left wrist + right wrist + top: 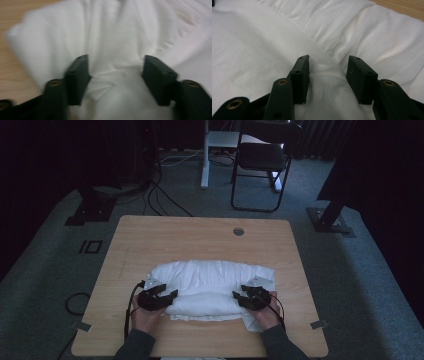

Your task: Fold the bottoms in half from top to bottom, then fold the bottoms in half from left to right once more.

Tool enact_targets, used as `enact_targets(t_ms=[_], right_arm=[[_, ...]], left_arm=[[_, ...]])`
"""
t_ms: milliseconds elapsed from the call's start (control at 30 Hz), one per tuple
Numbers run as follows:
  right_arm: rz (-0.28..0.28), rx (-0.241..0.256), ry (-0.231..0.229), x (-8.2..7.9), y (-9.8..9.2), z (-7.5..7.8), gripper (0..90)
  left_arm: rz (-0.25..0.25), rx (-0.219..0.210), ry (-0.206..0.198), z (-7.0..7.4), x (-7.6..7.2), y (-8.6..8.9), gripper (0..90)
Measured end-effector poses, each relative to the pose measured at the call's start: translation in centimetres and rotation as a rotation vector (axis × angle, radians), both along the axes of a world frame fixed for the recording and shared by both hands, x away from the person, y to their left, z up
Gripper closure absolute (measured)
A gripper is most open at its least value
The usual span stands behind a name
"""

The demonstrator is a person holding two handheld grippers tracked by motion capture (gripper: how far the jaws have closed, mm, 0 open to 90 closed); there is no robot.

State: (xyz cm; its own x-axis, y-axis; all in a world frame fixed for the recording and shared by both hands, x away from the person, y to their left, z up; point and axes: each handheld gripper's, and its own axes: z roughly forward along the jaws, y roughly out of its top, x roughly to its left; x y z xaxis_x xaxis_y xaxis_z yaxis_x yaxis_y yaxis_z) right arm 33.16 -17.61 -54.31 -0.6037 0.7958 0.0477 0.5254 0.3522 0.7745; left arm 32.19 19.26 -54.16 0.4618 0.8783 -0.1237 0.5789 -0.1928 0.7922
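A bulky white cloth (212, 282) lies folded on the wooden table (200, 237), with a thick rolled fold along its near edge. My left gripper (161, 296) is at the left end of that fold, and its jaws are closed on a bunch of the white cloth (117, 37) with creases running into the gap. At the fold's right end my right gripper (246, 296) grips a raised hump of the white cloth (262, 45) the same way. A hand holds each gripper from the near side.
Bare table wood runs around the cloth, widest at the far side, where there is a round cable hole (238, 231). Beyond the table, a black chair (262, 157) and cables (160, 195) are on the grey carpet.
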Motion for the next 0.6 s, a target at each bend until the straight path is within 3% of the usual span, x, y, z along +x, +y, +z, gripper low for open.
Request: enact_targets(t_ms=[67,233,433,600], right_arm=[[0.000,0.004,0.002,0.0,0.0,-0.1,52.1],[-0.001,0.016,0.010,0.0,-0.1,-0.2,52.1],[0.000,0.029,0.013,0.0,-0.3,-0.3,52.0],[0.001,0.030,0.013,0.1,-0.3,-0.3,52.0]], left_arm=[[0.026,-0.018,0.000,0.1,0.1,0.4,28.7],[0.098,-0.013,0.025,-0.1,0.6,1.5,14.3],[0.149,-0.013,0.081,-1.2,1.4,2.3,7.7],[0.151,-0.023,0.104,-1.6,1.7,2.5,3.9]])
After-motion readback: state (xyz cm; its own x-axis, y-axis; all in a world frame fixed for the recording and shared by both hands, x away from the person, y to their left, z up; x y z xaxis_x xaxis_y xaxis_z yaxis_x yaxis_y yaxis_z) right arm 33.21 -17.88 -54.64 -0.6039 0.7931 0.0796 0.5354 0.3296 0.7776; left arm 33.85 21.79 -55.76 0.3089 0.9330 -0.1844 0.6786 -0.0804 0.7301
